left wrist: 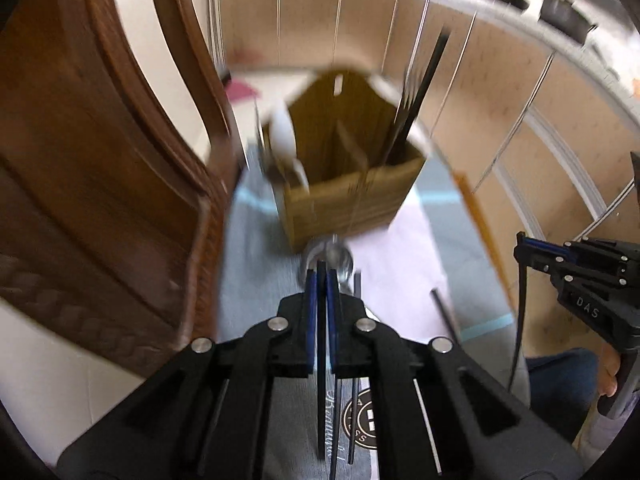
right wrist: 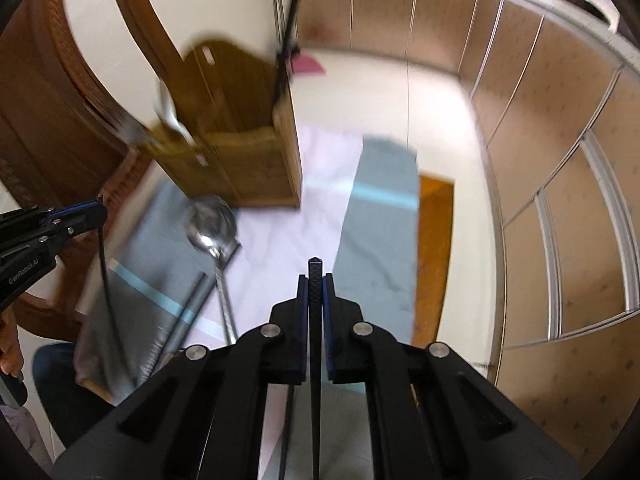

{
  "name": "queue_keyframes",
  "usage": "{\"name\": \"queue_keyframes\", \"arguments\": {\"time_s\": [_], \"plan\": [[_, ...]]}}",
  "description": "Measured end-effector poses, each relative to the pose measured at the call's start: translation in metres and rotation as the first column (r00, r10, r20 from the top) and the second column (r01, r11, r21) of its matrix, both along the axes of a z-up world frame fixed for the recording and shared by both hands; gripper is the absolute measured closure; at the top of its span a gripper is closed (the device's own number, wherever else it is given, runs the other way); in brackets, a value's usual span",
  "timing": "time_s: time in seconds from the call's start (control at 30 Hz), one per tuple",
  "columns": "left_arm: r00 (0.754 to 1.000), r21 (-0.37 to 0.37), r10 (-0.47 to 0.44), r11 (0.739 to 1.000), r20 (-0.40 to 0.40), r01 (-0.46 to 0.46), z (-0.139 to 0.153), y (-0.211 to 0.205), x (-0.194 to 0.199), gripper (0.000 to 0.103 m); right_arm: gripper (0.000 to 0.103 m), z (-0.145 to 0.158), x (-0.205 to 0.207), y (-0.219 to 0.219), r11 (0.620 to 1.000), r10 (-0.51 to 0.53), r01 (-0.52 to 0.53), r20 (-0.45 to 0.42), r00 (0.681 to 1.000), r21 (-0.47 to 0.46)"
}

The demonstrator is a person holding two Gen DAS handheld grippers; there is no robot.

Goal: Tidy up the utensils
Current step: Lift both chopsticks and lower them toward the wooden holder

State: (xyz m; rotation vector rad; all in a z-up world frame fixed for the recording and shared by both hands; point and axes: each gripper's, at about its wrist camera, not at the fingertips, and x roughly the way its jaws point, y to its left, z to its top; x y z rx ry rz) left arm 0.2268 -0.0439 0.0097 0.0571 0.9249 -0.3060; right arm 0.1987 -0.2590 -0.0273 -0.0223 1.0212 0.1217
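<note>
My left gripper (left wrist: 321,277) is shut on a thin black chopstick (left wrist: 321,392) that hangs down between its blue pads. My right gripper (right wrist: 315,280) is likewise shut on a black chopstick (right wrist: 316,380); its tip pokes up just past the pads. Each gripper shows in the other's view, the right gripper (left wrist: 521,246) and the left gripper (right wrist: 100,210), both with a stick dangling below. Ahead stands a wooden utensil box (left wrist: 352,196) with dividers, holding black chopsticks (left wrist: 420,92) on the right and a white spoon (left wrist: 282,132) on the left. A metal spoon (right wrist: 210,220) lies on the pink cloth.
A grey-handled utensil (right wrist: 188,312) and a loose dark stick (left wrist: 444,312) lie beside the metal spoon. A grey towel (right wrist: 380,248) lies under the pink cloth (right wrist: 288,240). Carved brown wooden furniture (left wrist: 100,160) rises on the left, beige cabinet doors (right wrist: 560,160) on the right.
</note>
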Motion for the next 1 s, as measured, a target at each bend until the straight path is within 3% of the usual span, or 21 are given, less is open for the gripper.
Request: {"name": "queue_keyframes", "arguments": {"time_s": [0.13,0.27,0.33,0.5,0.73,1.0], "plan": [[0.993,-0.034,0.017,0.999,0.114,-0.013,0.039,0.011,-0.009,0.098,0.096,0.037,-0.017,0.001,0.999,0.004,-0.008,0.129,0.992,0.033],[0.96,-0.075,0.072,0.996,0.27,-0.054,0.08,0.017,-0.035,0.098,0.096,0.063,-0.034,0.0,0.998,-0.009,-0.01,0.278,0.96,0.066],[0.949,-0.102,0.078,0.994,0.306,-0.049,0.092,0.022,-0.043,0.098,0.096,0.074,-0.039,0.0,0.995,-0.029,-0.004,0.333,0.942,0.096],[0.936,-0.136,0.075,0.99,0.343,-0.03,0.11,0.012,-0.038,0.098,0.096,0.103,-0.036,-0.006,0.985,-0.084,0.009,0.43,0.899,0.173],[0.935,-0.171,0.065,0.985,0.348,-0.004,0.125,0.001,-0.016,0.098,0.095,0.128,-0.011,0.001,0.98,-0.094,0.0,0.469,0.878,0.198],[0.897,-0.167,0.094,0.986,0.431,-0.022,0.156,-0.006,0.008,0.098,0.096,0.16,0.005,0.003,0.976,-0.117,-0.004,0.537,0.835,0.219]]}}
